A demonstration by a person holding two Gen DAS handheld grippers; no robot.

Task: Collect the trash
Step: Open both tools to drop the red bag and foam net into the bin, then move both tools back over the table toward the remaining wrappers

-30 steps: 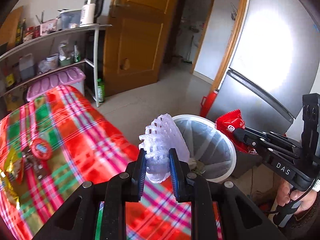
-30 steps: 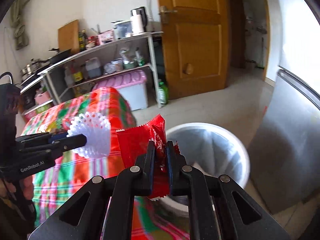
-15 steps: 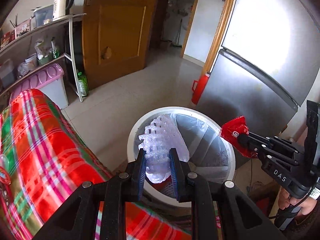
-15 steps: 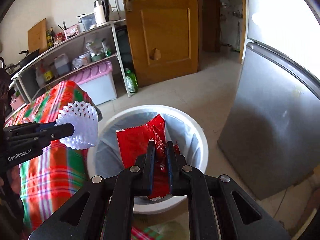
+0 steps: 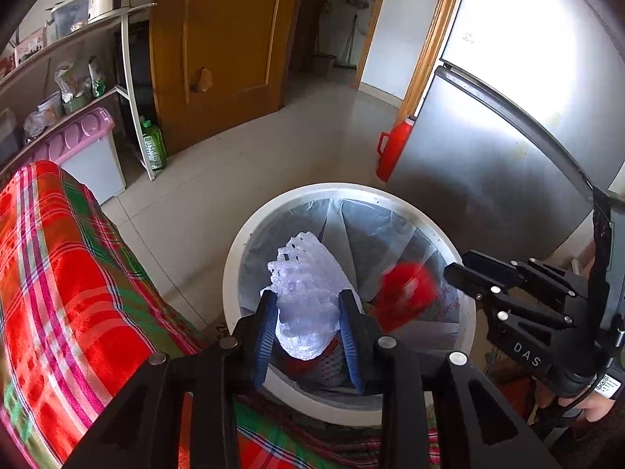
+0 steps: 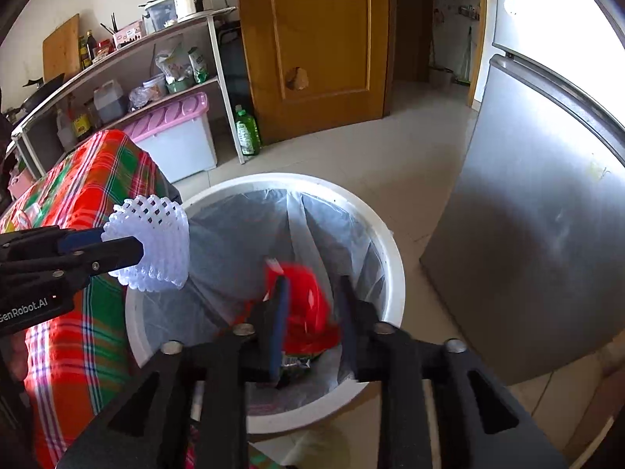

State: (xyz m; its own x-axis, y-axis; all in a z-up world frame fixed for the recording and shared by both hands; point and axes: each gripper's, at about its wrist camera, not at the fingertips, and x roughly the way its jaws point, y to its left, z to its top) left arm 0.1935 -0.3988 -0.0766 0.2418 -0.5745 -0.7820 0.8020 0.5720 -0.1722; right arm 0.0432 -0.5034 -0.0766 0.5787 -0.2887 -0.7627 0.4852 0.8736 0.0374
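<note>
A white bin with a clear liner stands on the floor below both grippers. My left gripper hangs over its near-left side. Its jaws are opening, and a white foam net still sits between the blue pads, touching both. My right gripper is over the bin's right side with its jaws opening wide. A red snack wrapper is blurred and loose between and below the fingers, dropping into the bin. Other trash lies at the bin's bottom.
A table under a red and green plaid cloth borders the bin on the left. A steel fridge and a red thermos stand to the right. A pink-lidded box, a green bottle, shelves and a wooden door lie beyond.
Both grippers moved from beside the table to over the bin and dipped lower. The right jaws sprang apart and let go of the red wrapper. The left jaws widened around the foam net.
</note>
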